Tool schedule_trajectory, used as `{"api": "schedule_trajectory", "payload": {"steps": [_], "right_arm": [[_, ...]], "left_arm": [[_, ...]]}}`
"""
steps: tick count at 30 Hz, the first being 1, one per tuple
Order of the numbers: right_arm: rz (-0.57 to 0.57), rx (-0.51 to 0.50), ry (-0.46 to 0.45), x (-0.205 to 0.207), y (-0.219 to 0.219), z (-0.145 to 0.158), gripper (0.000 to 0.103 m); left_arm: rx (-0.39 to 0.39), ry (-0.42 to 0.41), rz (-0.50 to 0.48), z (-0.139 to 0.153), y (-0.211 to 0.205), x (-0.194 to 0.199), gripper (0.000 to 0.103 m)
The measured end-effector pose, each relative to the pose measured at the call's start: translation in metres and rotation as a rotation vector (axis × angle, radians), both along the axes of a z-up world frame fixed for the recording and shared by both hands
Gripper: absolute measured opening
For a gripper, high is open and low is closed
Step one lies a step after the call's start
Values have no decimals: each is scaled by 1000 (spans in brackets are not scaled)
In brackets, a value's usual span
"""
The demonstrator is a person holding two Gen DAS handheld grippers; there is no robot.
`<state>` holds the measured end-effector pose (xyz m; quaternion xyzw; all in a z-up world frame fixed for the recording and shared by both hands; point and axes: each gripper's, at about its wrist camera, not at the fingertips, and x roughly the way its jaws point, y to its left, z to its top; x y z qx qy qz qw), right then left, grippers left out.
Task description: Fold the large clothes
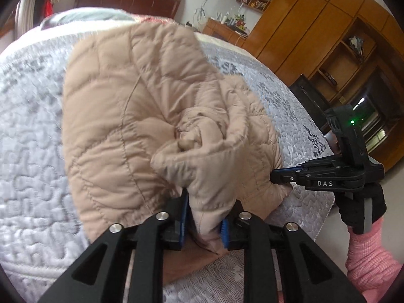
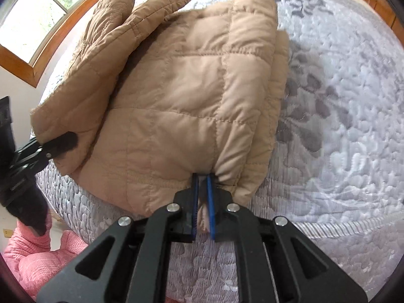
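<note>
A tan quilted jacket (image 1: 131, 106) lies partly folded on a grey quilted bed; it also shows in the right wrist view (image 2: 176, 96). My left gripper (image 1: 205, 217) is shut on a bunched edge of the jacket near the bed's front edge. It appears at the left of the right wrist view (image 2: 60, 142), clamped on the jacket's left corner. My right gripper (image 2: 203, 197) is shut on the jacket's near hem. It appears at the right of the left wrist view (image 1: 277, 176), pinching the jacket's side.
The grey bedspread (image 2: 341, 116) stretches right and far of the jacket. A wooden wardrobe and shelves (image 1: 328, 38) stand beyond the bed. A window (image 2: 38, 12) is at the far left. The person's pink sleeve (image 1: 366, 257) is by the bed edge.
</note>
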<state>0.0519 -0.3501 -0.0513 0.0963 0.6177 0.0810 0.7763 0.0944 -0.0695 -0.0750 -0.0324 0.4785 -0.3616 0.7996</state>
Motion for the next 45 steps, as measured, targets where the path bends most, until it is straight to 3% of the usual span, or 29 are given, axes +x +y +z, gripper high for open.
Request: {"api": "schedule_trajectory", "payload": {"steps": [3,7,8,10,14,22,29,30,33,35,38,41,45], "right_arm": [[1,-16,-41,-3,4,18,15],[10,-15,-125,-1,11,53,33],[14,-10,-143,1,13,61,45],[17,12,-170,9,15,77,57],[52,76,-175,31,26,100,75],[92,177,-7,84,68,79,81],[116,173,59,92,93,60,87],[120,166,65,93,95,57,86],[120,146,79,96,99,48,71],[121,126,78,98,98,43,47],[149,123,45,100,98,42,28],[188,111,-11,95,101,52,21],[245,62,-117,79,102,79,19]], "left_arm": [[-49,-5,-10,23,15,-8,28],[-94,-27,0,50,38,-13,29],[-77,-41,30,55,45,-11,30],[-25,-67,110,60,58,-1,30],[160,-101,276,61,65,27,33],[263,-61,331,39,49,60,33],[271,-54,355,24,56,67,33],[268,-52,356,23,57,68,33],[265,-56,359,22,60,68,33],[267,-65,363,23,61,66,34],[262,-74,362,24,61,64,34],[256,-83,359,27,60,61,35],[243,-93,344,32,56,57,37]]}}
